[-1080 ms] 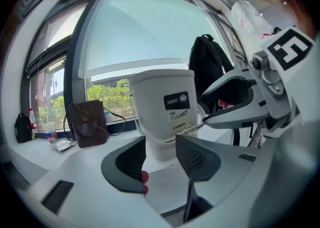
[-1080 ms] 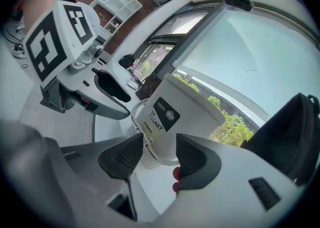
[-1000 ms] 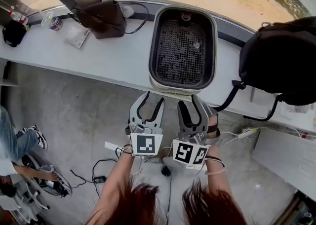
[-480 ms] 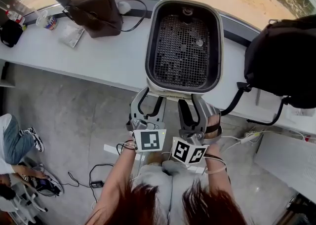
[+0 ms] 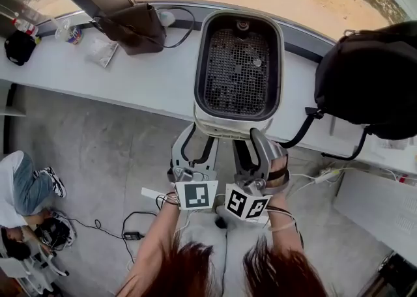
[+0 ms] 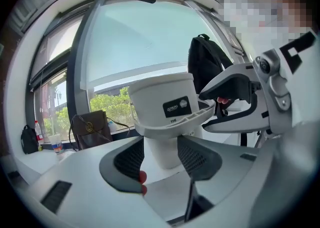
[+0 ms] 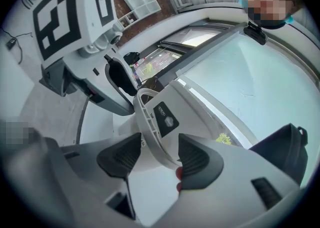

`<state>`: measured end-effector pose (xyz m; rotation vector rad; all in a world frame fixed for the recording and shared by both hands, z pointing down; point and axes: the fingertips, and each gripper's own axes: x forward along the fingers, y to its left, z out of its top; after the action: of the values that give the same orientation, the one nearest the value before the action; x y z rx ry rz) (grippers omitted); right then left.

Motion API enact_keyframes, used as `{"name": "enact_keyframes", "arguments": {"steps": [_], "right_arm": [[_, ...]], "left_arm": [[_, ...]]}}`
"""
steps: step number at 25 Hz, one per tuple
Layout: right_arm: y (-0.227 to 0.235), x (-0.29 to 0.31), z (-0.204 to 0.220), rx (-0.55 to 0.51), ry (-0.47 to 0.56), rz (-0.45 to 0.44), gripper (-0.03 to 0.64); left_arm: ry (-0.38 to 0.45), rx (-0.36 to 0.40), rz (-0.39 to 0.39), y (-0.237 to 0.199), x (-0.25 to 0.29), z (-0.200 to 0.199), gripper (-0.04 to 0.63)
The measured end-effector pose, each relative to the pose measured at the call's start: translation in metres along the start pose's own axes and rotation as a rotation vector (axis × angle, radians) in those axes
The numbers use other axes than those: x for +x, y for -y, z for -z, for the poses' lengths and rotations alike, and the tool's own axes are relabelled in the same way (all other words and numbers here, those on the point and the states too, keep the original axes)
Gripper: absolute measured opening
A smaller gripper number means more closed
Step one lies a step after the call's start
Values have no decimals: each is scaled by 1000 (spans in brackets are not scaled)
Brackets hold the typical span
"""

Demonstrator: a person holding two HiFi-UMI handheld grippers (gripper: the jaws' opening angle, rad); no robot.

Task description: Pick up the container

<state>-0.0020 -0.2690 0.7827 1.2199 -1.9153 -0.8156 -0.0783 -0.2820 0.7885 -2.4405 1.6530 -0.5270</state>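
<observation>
Container: I am seeing the white container (image 5: 238, 122) sitting on the bench (image 5: 143, 74) in the upper middle of the frame. Its near end is jutting past the bench edge, and a dark grate is lying inside it.
Left hand-held gripper: the left hand-held gripper (image 5: 197, 146) is reaching under that near end, just left of centre. Its jaws have just been opening and are standing released. The container's lower part is showing in the gap, and the pads are not pressing on it.
Right hand-held gripper: the right hand-held gripper (image 5: 253, 149) is sitting just beside the left one. Its jaws have also just been opening and are standing released, with the container's curved rim between them, unclamped.
Surroundings: a brown bag (image 5: 133, 25) is resting on the bench at upper left, and a black backpack (image 5: 371, 81) is filling the right edge.
</observation>
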Motion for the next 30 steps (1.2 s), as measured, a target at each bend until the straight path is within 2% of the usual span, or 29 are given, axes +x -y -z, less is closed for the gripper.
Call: {"name": "enact_keyframes", "arguments": {"steps": [14,19,23,26,30], "right_arm": [[82,-24,-49,41,-24,49,224],[115,-23,-64,62,-37,55,184],[134,-17,-73,75,-48,40,179],[148,-13,-77,88,-47,41,170],[165,-2,-84,99,-34,47,164]], "left_arm": [[22,-6,-12,-29,-33,-95,201],[22,-18,-18,-43,-27,-127,201],[-4,-21,-7,-50,-17,-142,201],[6,-19,-13,-57,-8,-156,201],[5,28,-46,-65,2,-163,201]]}}
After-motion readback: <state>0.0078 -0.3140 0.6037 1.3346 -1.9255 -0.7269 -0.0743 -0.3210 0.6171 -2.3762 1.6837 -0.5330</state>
